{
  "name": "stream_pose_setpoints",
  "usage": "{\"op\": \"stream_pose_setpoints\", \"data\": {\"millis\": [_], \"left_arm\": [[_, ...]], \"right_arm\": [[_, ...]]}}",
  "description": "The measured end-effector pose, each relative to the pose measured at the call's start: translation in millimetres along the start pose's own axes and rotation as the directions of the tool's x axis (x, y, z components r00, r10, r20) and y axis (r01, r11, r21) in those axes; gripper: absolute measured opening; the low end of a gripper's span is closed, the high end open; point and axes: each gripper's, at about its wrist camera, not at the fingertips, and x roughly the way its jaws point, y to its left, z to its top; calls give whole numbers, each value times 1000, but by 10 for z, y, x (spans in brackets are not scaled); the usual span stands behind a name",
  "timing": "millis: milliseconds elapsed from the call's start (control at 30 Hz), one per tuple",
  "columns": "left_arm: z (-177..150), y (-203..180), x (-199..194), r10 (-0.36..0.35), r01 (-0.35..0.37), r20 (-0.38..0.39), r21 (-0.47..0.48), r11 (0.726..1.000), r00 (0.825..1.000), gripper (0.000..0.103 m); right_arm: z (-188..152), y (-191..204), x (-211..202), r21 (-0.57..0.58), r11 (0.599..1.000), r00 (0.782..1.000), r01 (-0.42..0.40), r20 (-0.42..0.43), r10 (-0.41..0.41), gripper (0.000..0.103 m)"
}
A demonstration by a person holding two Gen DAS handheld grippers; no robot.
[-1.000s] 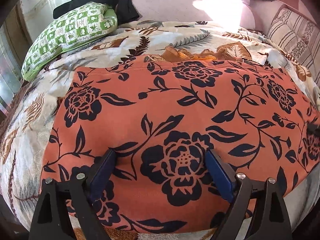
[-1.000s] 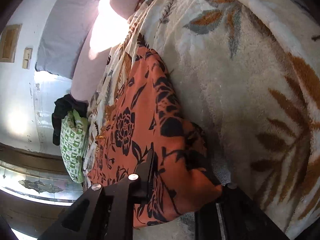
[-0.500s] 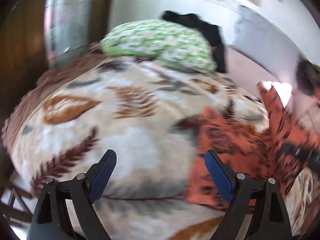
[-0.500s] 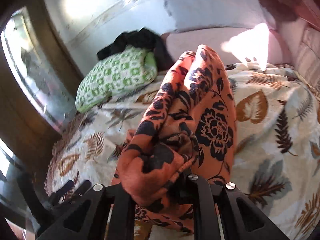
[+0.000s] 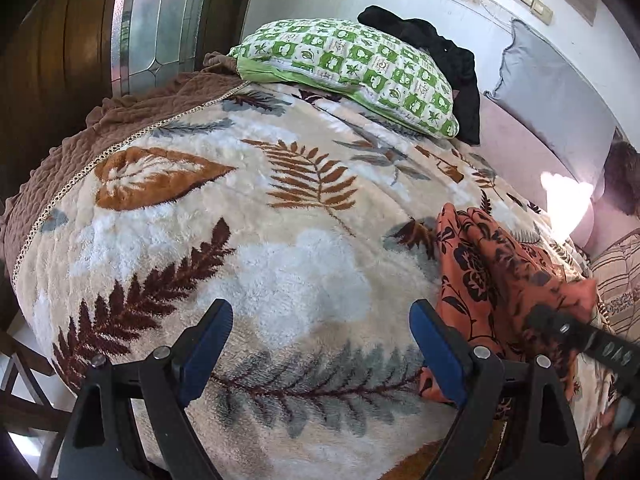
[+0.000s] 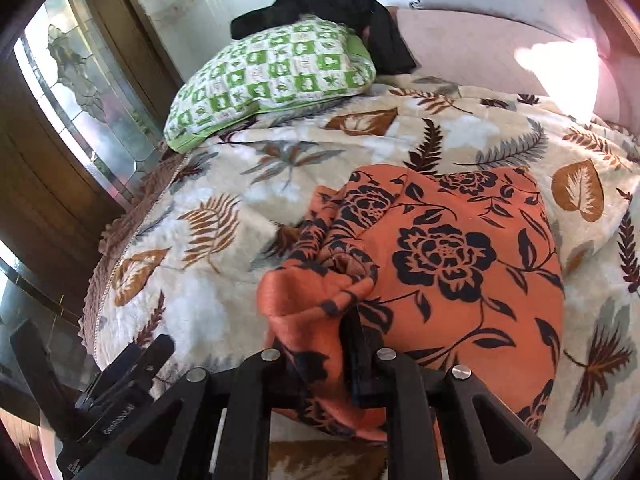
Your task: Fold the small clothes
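Swinging off the orange black-flowered garment (image 6: 460,256), the spread-jawed left gripper (image 5: 320,344) is hovering empty beside it while the right gripper (image 6: 352,360), clenching its corner, should be laying edges flush.

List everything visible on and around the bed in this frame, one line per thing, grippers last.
garment: one, orange with black flowers, partly folded on the blanket, one edge bunched in the right gripper
blanket: one, cream plush with brown and grey leaves, covering the bed
bedspread: one, brown quilted, showing at the blanket's far-left edge
pillow: one, green and white check, at the head of the bed
dark cloth: one, black, heaped behind the pillow
cushion: one, grey, against the wall
door: one, wood with leaded glass, beyond the bed
left gripper: open, empty, over bare blanket
right gripper: shut on the garment
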Motion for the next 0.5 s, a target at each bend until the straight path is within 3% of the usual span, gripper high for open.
{"op": "stream_pose_setpoints", "data": {"millis": [100,167,200,233,267,400,500], "left_arm": [[-23,30,34,10,-10,-16,-2,1000,1000,90],[-31,14,27,-33,33,-29,-6,999,999,90],[-24,-16,12,-75,74,-39,-10,997,996,90],[-20,-71,-23,-112,111,-46,-12,994,993,90],[-19,-146,-72,-161,161,-44,-11,987,986,90],[-57,-612,-107,-291,296,-102,39,955,951,90],[-124,-883,-19,-303,315,-158,54,948,940,90]], "right_arm": [[-269,12,427,-40,999,994,9,-107,-13,22],[-334,1,336,-67,998,999,-11,-52,7,24],[-338,-24,267,-65,997,998,-39,-47,36,38],[-327,-76,166,-50,995,995,-88,-51,86,72],[-326,-152,46,-28,992,992,-120,-28,119,83],[-421,-646,-394,128,964,970,-232,105,219,85],[-515,-1054,-582,248,937,963,-247,169,210,85]]}}
